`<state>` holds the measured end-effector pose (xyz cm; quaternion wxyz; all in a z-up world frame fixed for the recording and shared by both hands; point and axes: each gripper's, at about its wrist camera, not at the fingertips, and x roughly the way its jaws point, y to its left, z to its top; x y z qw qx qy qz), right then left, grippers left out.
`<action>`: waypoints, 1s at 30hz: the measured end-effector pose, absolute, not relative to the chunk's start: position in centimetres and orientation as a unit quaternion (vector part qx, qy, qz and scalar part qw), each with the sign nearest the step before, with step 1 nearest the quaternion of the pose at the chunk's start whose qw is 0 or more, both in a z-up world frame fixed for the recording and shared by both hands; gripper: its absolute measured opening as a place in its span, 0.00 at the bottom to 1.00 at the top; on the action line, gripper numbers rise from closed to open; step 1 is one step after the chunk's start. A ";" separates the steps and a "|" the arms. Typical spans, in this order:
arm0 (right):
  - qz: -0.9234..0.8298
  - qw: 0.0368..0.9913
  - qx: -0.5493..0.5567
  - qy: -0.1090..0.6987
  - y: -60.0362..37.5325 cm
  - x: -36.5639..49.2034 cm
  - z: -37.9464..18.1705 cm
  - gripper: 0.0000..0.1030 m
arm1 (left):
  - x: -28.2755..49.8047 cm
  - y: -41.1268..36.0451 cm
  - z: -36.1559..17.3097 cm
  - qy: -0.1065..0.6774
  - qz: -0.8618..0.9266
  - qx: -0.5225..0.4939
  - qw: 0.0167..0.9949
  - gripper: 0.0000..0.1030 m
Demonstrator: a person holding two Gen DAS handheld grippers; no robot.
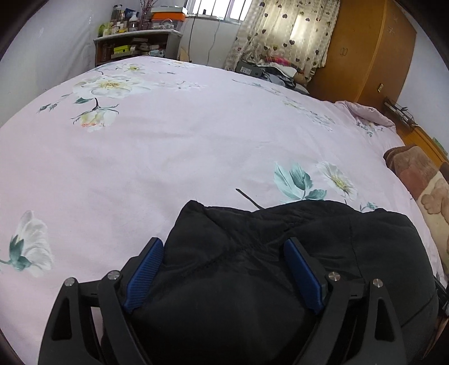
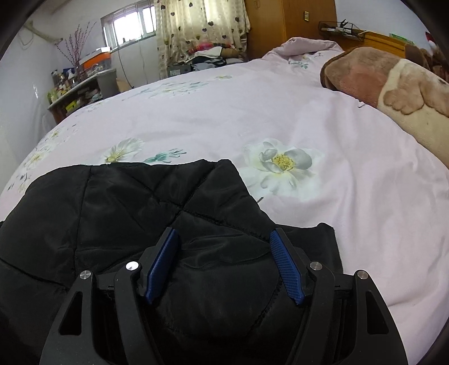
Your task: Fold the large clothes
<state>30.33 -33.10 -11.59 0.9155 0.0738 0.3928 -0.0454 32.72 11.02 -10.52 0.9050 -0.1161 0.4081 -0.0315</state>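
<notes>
Blue pads of my left gripper (image 1: pixel 223 247) stand wide apart, with the black quilted jacket (image 1: pixel 280 252) lying below and between them; the pads do not press on the cloth, so I hold nothing there. My right gripper (image 2: pixel 224 238) is the same: the jaws are spread wide over the jacket (image 2: pixel 140 210) and nothing is pinched.

Both grippers point down at the jacket, which lies bunched at the near edge of the bed. Under it is a pale pink bedcover (image 1: pixel 168 146) with printed white flowers and green leaves. One flower (image 2: pixel 280 161) sits just beside the jacket's far corner in the right wrist view.

Farther out on the right side of the bed lies a brown and cream plush blanket (image 2: pixel 393 89) with a paw pattern, apart from the jacket. Beyond it the pink cover is heaped into a lump (image 2: pixel 306 47).

As for containers, a shelf unit (image 1: pixel 134 45) stands at the far wall, crowded with bottles and boxes, and an orange-lidded box (image 1: pixel 168 16) rests on top. What is inside it I cannot tell. A wire basket (image 2: pixel 339 28) sits on the wooden furniture behind the bed. A heart-pattern curtain (image 1: pixel 289 31) hangs by the window, next to a wooden wardrobe (image 1: pixel 364 50).
</notes>
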 end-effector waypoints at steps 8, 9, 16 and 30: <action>-0.054 0.907 0.059 0.414 -32.9 30.9 -10.6 0.65 | 33.3 11.0 -8.7 0.437 -0.023 -0.098 0.894 0.86; -0.057 0.902 0.051 0.425 -32.8 31.0 -9.8 0.65 | 32.9 11.2 -7.9 0.436 -0.023 -0.098 0.894 0.85; -0.034 0.916 0.059 0.395 -32.7 25.9 -3.4 0.65 | 25.9 12.4 -1.6 0.368 -0.061 -0.098 0.923 0.85; -0.024 0.876 0.067 0.476 -31.9 22.8 -6.6 0.36 | 21.3 10.5 -5.4 0.442 -0.062 -0.070 0.892 0.84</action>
